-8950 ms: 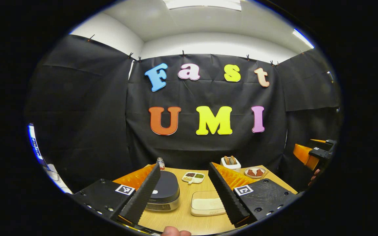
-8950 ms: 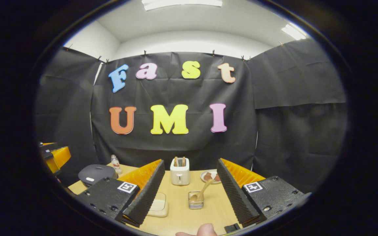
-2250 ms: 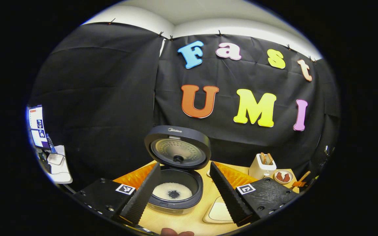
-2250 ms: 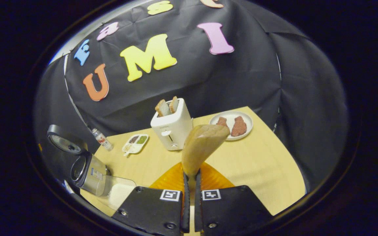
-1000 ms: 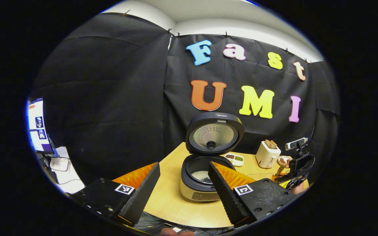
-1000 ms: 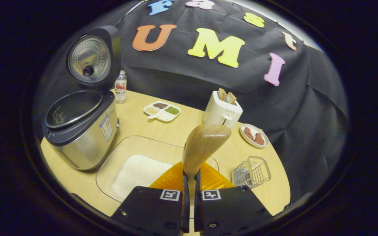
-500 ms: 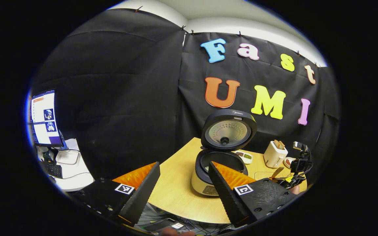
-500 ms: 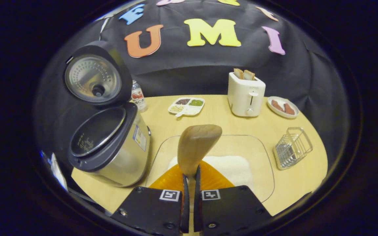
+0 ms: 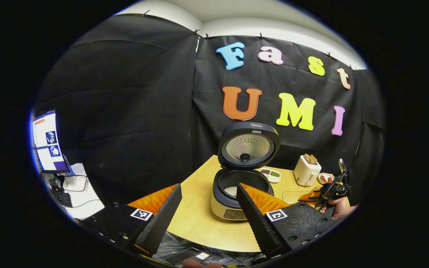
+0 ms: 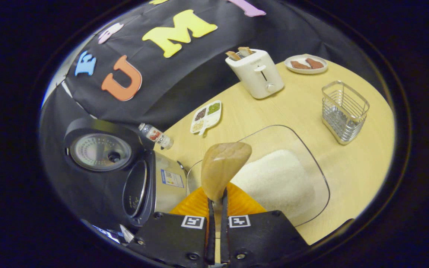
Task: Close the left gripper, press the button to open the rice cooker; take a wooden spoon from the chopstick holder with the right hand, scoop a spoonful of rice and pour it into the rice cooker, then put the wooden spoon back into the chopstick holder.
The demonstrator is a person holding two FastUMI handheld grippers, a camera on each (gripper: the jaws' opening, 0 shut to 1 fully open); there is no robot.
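We are holding the wooden spoon in the right gripper, its two fingers clamped together on the handle, the bowl of the spoon poised above the near edge of the clear tray where the heap of rice lies. The left gripper is hanging back off the table's edge with its fingers spread wide, holding nothing. The rice cooker is standing open just beside the tray, lid upright, pot showing. The wire holder is waiting well beyond the rice.

The scoop is, we judge, the step in hand. We are aiming to dip the spoon's tip into the thick middle of the heap, push forward shallowly, then level the bowl before lifting, so grains are not sliding off on the short carry to the pot. The thin tray may skid if we press hard.
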